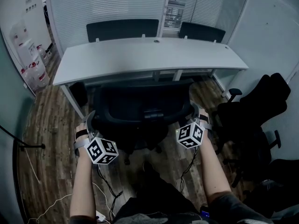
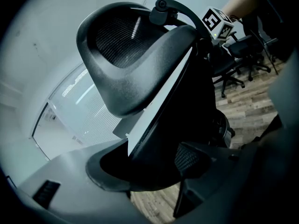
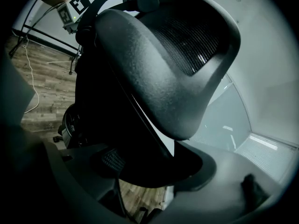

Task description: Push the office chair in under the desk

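One desk [image 1: 140, 57], two tongs [image 1: 92, 119] [image 1: 196, 110]; at least four office chairs [image 1: 140, 107] [image 1: 122, 30] [image 1: 202, 31] [image 1: 261, 107] (all black)

Black mesh office chair [image 1: 140, 111] w/ headrest, upright, facing white desk [image 1: 117, 59], backrest near front edge.

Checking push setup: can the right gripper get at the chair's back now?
Probably yes: the right gripper is beside the chair, fingers either side of its back edge, nothing in between.
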`<move>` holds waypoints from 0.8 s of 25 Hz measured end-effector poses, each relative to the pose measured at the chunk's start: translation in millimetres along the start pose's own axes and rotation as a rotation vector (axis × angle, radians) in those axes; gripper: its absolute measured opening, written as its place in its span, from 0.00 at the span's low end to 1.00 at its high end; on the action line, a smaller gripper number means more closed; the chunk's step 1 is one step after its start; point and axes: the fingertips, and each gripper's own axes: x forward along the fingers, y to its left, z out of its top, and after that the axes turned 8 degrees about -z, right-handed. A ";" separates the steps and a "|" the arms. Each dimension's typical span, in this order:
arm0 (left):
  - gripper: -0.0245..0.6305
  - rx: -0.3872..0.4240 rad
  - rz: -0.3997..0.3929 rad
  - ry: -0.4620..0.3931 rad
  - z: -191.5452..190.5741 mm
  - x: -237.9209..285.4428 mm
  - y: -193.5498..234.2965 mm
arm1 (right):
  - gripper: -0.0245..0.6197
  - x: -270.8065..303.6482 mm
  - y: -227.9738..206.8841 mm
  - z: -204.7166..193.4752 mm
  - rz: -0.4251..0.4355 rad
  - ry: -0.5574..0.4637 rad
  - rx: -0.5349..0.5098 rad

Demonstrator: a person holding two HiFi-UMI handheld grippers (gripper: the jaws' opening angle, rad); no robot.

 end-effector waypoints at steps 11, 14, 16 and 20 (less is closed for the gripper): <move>0.49 -0.009 0.010 0.027 -1.3 70.0 45.2 | 0.51 81.1 -10.2 24.6 -0.037 -0.053 0.011; 0.48 -0.013 0.008 0.040 -0.9 95.3 64.8 | 0.51 112.0 -16.5 36.3 -0.040 -0.062 0.010; 0.49 -0.015 0.009 0.050 -2.6 108.7 70.2 | 0.51 127.1 -15.7 38.7 -0.039 -0.073 0.008; 0.49 -0.019 0.032 0.052 -10.4 126.4 64.5 | 0.51 143.0 -5.3 34.0 -0.051 -0.094 0.004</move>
